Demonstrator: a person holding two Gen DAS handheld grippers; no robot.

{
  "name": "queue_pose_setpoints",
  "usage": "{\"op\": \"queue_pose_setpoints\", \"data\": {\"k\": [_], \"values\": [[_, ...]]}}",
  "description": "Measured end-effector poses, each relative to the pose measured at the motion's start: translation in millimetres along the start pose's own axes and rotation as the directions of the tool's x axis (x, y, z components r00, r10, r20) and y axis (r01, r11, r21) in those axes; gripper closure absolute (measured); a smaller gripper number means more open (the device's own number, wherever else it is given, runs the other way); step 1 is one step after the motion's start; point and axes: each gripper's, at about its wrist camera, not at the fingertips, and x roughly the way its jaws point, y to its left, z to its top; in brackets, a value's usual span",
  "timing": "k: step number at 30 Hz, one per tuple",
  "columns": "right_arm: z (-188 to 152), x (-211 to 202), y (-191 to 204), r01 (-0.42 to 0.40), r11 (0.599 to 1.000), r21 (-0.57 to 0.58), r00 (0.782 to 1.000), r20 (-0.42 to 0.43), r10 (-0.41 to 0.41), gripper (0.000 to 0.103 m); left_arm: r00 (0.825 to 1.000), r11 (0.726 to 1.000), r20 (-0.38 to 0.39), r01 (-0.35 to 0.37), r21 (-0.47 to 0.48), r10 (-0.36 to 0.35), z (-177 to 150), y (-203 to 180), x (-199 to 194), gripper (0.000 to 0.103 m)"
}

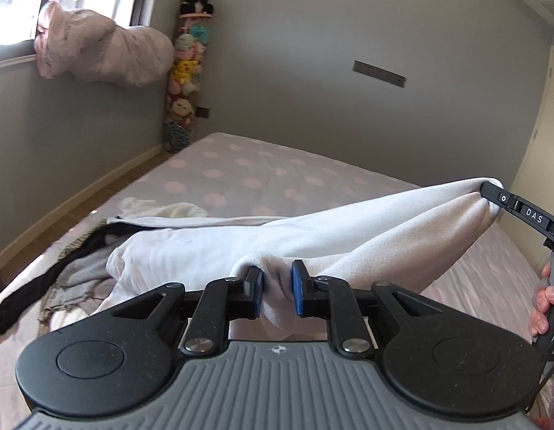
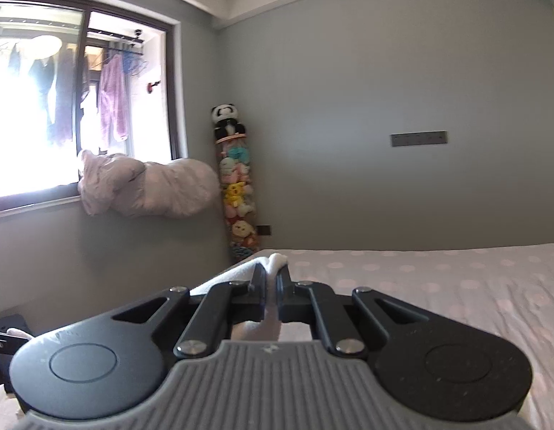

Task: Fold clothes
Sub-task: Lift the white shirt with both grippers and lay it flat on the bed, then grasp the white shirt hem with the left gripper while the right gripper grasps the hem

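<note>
A white garment (image 1: 312, 236) hangs stretched above the bed between both grippers. My left gripper (image 1: 277, 288) is shut on a bunched fold of it, the cloth squeezed between the blue pads (image 1: 299, 288). At the right of the left wrist view my right gripper (image 1: 490, 188) pinches the garment's far corner, with a hand (image 1: 544, 304) on its handle. In the right wrist view my right gripper (image 2: 275, 279) is shut on the white garment (image 2: 273, 263), whose edge sticks out past the fingertips. More clothes, black, grey and white (image 1: 79, 261), lie heaped on the bed at the left.
The bed (image 1: 248, 175) has a pale sheet with pink dots and fills the lower room. A pink duvet (image 2: 151, 186) lies on the windowsill. A tall column of plush toys (image 2: 237, 186) stands in the corner. Grey walls stand behind; wooden floor runs left of the bed.
</note>
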Motion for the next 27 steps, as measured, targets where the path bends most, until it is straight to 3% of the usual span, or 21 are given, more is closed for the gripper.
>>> {"op": "queue_pose_setpoints", "data": {"k": [3,6,10,13,18,22,24,27], "values": [[-10.2,-34.8,-48.3,0.099,0.995,0.025,0.995,-0.012,-0.098,0.096,0.999,0.997,-0.029,0.031,0.069,-0.029,-11.5,-34.8,7.3,0.081],[-30.1,-72.5,-100.7,0.239,0.97,0.055,0.97,-0.05,-0.236,0.096,0.996,0.992,-0.07,0.055,0.118,-0.047,-24.7,-60.7,20.5,0.081],[-65.7,-117.0,-172.6,0.408,0.907,0.099,0.907,-0.155,-0.391,0.096,0.987,0.985,-0.159,0.06,0.163,-0.033,-44.7,-74.6,47.9,0.08],[-92.8,-145.4,-215.2,0.508,0.857,0.092,0.847,-0.237,-0.476,0.096,0.976,0.981,-0.218,0.041,0.189,0.001,-57.3,-81.3,71.7,0.077],[-133.0,-162.1,-246.8,0.514,0.853,0.088,0.8,-0.409,-0.44,0.094,0.95,0.974,-0.308,0.027,0.225,0.045,-75.2,-88.3,99.4,0.061],[-138.4,-176.1,-245.7,0.519,0.853,0.057,0.782,-0.433,-0.448,0.087,0.932,0.972,-0.353,0.007,0.236,0.079,-79.7,-86.6,124.0,0.06],[-135.2,-177.1,-241.9,0.523,0.852,0.024,0.776,-0.426,-0.465,0.067,0.927,0.973,-0.366,-0.001,0.229,0.087,-79.2,-84.4,136.6,0.057],[-129.2,-171.9,-244.5,0.499,0.867,0.001,0.784,-0.427,-0.451,0.064,0.918,0.974,-0.384,-0.013,0.225,0.101,-79.5,-82.2,156.7,0.056]]}}
